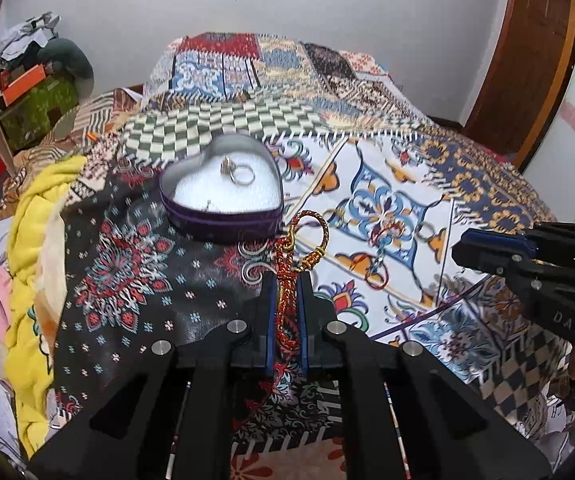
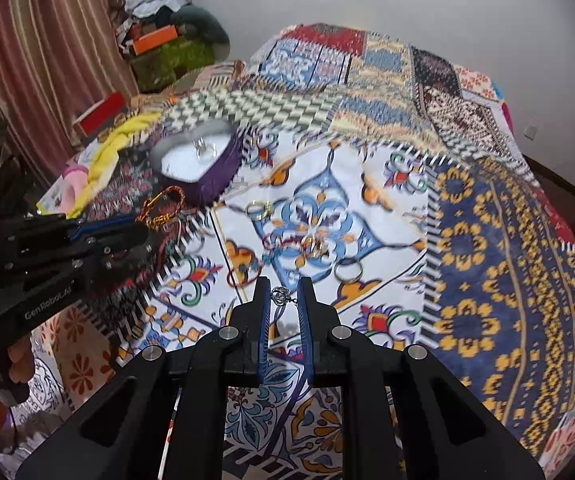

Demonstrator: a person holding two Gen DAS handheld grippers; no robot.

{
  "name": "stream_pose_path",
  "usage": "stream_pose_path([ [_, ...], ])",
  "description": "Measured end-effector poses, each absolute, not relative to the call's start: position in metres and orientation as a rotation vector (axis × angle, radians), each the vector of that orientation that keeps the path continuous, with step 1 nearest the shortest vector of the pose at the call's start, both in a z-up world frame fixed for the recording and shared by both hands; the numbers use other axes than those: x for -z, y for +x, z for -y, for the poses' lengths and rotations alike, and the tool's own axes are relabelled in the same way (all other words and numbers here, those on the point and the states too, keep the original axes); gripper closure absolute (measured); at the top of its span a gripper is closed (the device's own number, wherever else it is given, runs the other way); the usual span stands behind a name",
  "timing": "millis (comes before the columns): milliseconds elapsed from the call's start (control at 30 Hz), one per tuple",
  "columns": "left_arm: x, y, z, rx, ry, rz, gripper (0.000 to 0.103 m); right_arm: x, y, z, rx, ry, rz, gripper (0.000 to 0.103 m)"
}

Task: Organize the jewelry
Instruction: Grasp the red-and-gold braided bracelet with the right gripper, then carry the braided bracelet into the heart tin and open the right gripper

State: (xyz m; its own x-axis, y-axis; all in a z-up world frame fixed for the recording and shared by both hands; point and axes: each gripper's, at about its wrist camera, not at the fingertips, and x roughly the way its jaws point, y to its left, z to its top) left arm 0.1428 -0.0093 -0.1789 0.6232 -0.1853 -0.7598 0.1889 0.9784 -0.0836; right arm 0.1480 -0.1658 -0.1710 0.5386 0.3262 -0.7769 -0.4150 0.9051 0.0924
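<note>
one silver ring [image 1: 243,174] is already laid in the purple heart-shaped tin box [image 1: 223,216]. beside the box, a red-gold braided cord bracelet [image 1: 287,280] is clamped in the left gripper [image 1: 286,292]; a small silver ring [image 2: 280,294] sits between the part-open jaws of the right gripper [image 2: 283,300]; other rings [image 2: 348,271] are left on the bed.

Patchwork bedspread [image 2: 467,240], yellow cloth [image 1: 39,240], striped curtain [image 2: 47,60], wooden door [image 1: 527,60].

One heart-shaped tin [image 1: 223,204] sits on the bedspread, with two rings [image 1: 237,172] inside it. One red-and-gold cord bracelet [image 1: 299,256] is there, and three loose rings [image 2: 348,271] lie on the cloth.
</note>
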Motion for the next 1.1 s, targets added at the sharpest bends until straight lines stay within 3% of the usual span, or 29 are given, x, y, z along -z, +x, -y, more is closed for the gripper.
stream_pose_path([
  [1100, 0.126, 0.170, -0.047, 0.086, -0.077, -0.725, 0.095, 0.089, 0.178, 0.102, -0.553, -0.107, -0.655, 0.091],
])
